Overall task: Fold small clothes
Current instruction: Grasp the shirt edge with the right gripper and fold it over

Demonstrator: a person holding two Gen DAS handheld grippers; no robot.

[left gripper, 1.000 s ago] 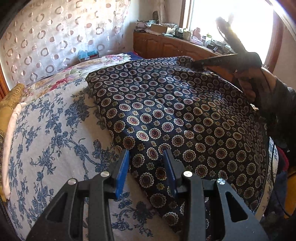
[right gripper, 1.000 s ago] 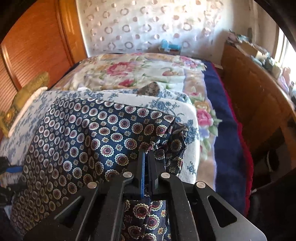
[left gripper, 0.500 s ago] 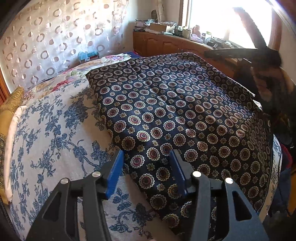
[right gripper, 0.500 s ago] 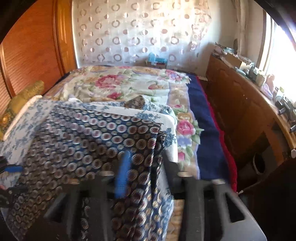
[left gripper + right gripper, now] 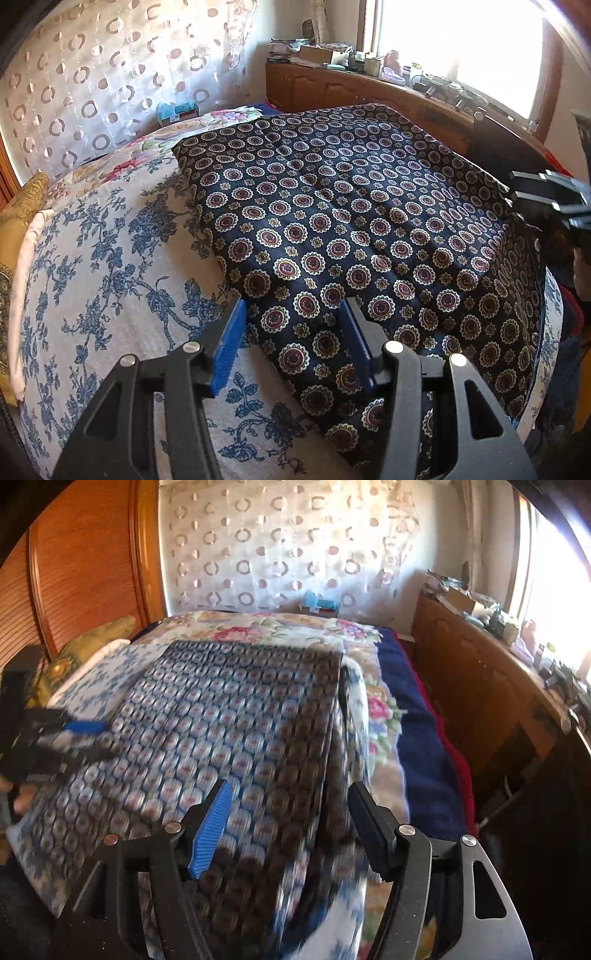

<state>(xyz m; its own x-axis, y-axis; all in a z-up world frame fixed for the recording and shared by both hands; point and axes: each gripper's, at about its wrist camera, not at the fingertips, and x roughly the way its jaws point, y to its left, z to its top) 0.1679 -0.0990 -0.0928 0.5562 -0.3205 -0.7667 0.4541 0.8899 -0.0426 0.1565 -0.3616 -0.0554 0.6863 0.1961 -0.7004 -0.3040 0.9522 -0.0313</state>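
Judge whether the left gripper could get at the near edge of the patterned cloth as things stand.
Probably yes: the left gripper is open right over the edge of the patterned cloth, with nothing lying between.

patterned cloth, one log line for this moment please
patterned cloth: flat on bed | left gripper: open over near edge | right gripper: just opened, nothing held

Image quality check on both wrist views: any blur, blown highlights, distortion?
Left wrist: sharp on the medallion-print cloth; window blown out white; strong fisheye bending and dark corners. Right wrist: motion blur smears the cloth's print and the left claw at the frame edge; its own right claw stays fairly crisp; window glare washes out the right side.
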